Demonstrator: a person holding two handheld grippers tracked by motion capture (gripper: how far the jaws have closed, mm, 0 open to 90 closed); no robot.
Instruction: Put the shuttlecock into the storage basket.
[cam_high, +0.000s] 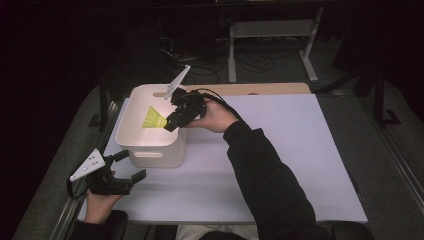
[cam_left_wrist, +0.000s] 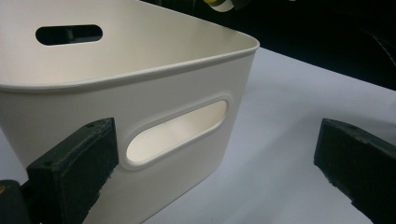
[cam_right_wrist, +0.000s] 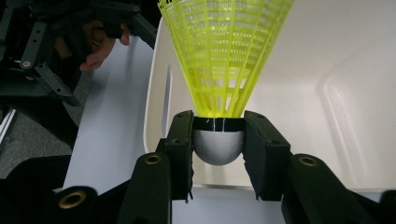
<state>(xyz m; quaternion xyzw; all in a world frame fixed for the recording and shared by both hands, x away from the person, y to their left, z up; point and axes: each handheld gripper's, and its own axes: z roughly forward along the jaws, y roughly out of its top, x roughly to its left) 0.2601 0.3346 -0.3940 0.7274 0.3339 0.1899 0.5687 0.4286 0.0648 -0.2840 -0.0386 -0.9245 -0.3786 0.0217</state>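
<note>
The right gripper (cam_right_wrist: 218, 140) is pinching a yellow shuttlecock (cam_right_wrist: 223, 60) by its grey cork, holding it over the open white bin (cam_high: 150, 150) at the table's (cam_high: 280, 165) far left. The step in hand is probably a drop into the bin: it calls for lowering the cork past the rim, toward the middle, before letting go, since the light skirt could bounce out. The left gripper (cam_high: 127, 167) is waiting near the bin's near side, its jaws spread and holding nothing.
</note>
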